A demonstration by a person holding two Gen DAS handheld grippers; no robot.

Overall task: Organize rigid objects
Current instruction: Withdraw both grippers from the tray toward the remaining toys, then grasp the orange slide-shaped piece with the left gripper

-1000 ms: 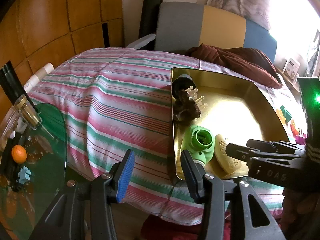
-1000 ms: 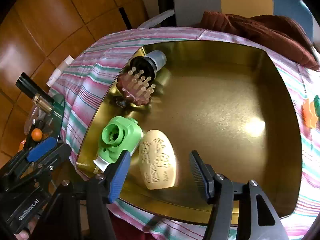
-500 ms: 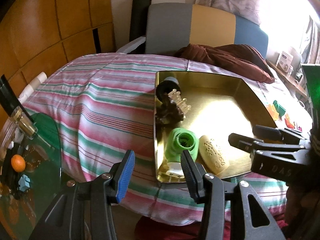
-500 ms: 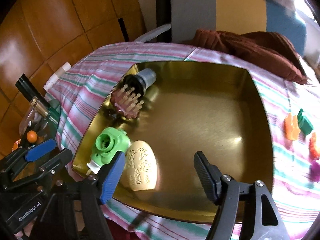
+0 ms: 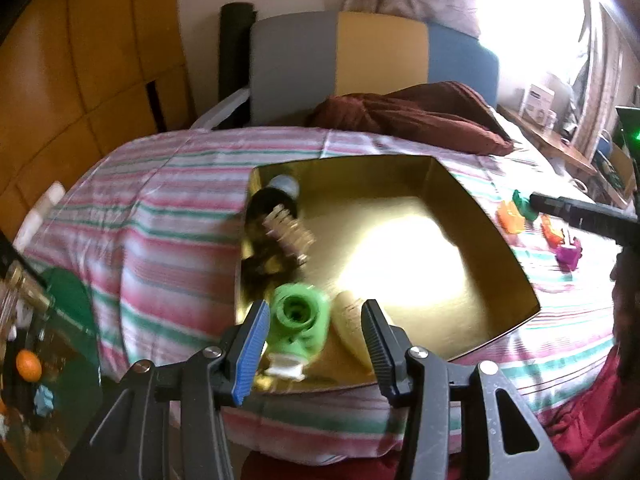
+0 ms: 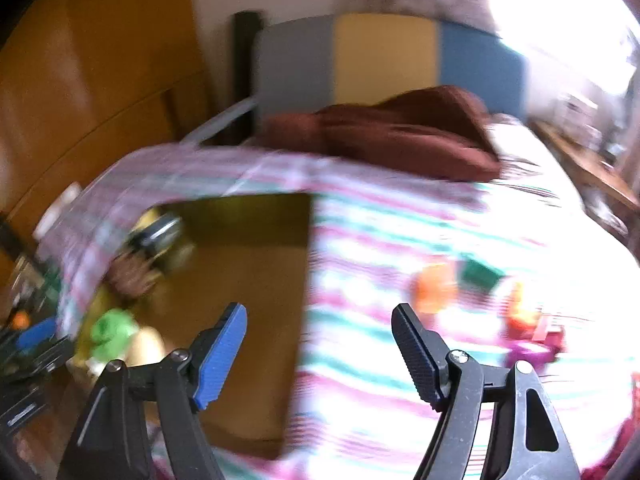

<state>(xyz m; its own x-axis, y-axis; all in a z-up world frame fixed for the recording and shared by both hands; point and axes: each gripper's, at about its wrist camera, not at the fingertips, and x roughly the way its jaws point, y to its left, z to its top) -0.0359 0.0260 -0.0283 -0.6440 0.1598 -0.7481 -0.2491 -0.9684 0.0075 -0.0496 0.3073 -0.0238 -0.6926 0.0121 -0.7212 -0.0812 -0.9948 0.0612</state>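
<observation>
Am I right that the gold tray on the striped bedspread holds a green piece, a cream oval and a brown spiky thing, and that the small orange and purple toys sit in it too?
Not quite. The gold tray holds the green piece, cream oval and brown spiky thing, but the orange toy and purple toy lie outside it on the striped bedspread, as the left wrist view shows.

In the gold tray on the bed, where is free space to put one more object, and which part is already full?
The gold tray is bare across its middle and right side, up to the far and right walls. Its left edge is crowded: a dark bottle, a brown spiked piece, a green round part and a beige oval. Small toys crowd the striped cover right of the tray.
</observation>
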